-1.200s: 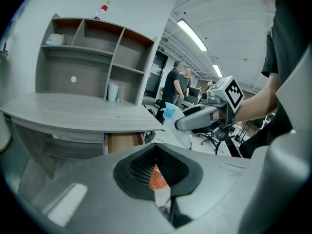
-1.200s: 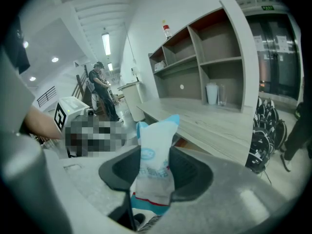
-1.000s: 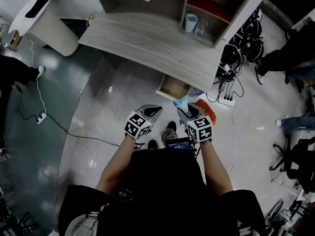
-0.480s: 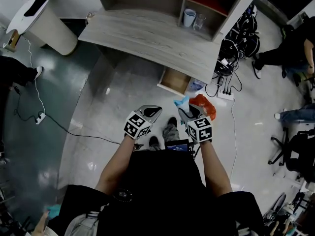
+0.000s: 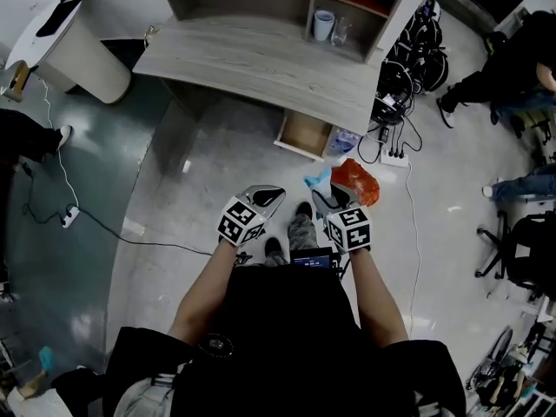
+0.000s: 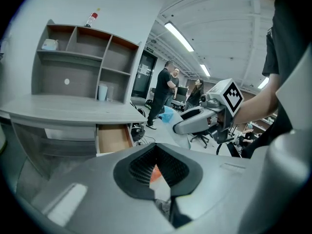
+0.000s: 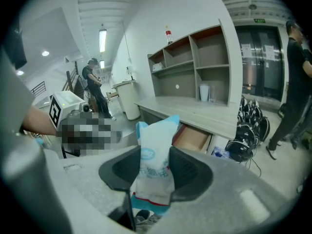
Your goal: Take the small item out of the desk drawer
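The small white-and-blue plastic packet (image 7: 157,135) is out of the drawer: the right gripper (image 7: 156,156) is clamped on it, well clear of the grey wooden desk's (image 5: 261,59) front edge. The wood-lined drawer (image 5: 304,134) under the desk's right end stands open. The left gripper (image 6: 156,151) seems closed and empty. The taking-out looks done.

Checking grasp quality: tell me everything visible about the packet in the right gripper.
The packet is a small, soft, plastic-looking pouch. It is white with blue print, a light blue top edge, and a red stripe over a blue band at the bottom. It stands upright, clamped at mid-height between the jaws of the right gripper, with both pads pressing its sides. Its creased top pokes above the jaws. In the head view only its blue tip shows.
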Motion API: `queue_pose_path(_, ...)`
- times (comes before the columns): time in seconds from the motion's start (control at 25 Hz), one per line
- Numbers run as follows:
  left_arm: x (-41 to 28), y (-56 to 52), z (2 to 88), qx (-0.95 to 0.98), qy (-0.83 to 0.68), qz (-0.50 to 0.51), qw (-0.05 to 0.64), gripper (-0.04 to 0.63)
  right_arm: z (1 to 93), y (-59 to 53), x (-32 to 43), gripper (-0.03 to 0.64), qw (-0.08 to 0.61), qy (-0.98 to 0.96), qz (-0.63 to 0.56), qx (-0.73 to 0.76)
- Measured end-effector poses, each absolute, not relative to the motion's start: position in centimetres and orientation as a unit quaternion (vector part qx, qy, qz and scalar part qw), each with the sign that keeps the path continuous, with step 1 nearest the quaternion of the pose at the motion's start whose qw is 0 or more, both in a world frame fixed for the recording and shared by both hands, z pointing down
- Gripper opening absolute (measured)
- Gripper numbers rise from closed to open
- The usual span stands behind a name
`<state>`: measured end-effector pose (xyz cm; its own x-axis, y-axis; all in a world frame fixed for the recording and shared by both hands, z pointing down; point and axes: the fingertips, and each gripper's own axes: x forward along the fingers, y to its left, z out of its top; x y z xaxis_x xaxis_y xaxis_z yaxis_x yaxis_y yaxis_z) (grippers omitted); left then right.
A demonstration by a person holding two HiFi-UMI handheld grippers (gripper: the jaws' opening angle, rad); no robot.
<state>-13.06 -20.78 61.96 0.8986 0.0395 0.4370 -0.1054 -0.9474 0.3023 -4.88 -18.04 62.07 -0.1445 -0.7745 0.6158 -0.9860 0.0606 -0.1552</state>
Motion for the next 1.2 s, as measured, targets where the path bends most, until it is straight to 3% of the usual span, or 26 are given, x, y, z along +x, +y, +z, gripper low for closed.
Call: queue_pose_path(1.2, -12.8, -19.5, 60.6, 0.965, 0.01, 0.221, 0.14, 0.0, 60.0, -17.1, -5.2, 0.173, 0.182, -0.69, 0.255, 0.653)
